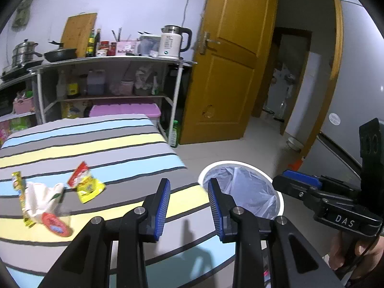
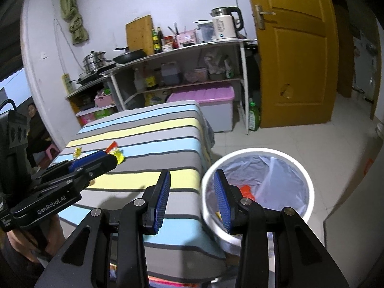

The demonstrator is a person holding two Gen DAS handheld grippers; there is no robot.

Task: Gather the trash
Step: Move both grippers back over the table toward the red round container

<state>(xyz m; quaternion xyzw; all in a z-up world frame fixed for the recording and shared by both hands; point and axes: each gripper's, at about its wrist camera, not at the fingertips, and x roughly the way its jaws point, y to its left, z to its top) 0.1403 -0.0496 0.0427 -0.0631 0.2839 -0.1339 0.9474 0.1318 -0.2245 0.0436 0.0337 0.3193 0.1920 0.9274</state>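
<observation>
Trash lies on the striped tabletop (image 1: pixel 134 144): a yellow and red packet (image 1: pixel 86 183), a crumpled white wrapper (image 1: pixel 42 198), a thin yellow packet (image 1: pixel 18 183) and a red round lid (image 1: pixel 56 224). My left gripper (image 1: pixel 188 189) hovers open and empty over the table's near right corner, right of the trash. A white bin (image 2: pixel 306 180) with a clear liner stands beside the table, red scraps (image 2: pixel 248 190) inside. My right gripper (image 2: pixel 192 180) hangs open and empty above the gap between table and bin. In the left wrist view the bin (image 1: pixel 242 164) sits just past the fingers.
A metal shelf rack (image 1: pixel 115 60) with a kettle (image 1: pixel 172 40), pans and bottles stands behind the table. A pink storage box (image 1: pixel 124 110) and a green bottle (image 1: pixel 174 133) sit on the floor. An open wooden door (image 1: pixel 230 60) is at right. A person (image 2: pixel 36 129) sits at far left.
</observation>
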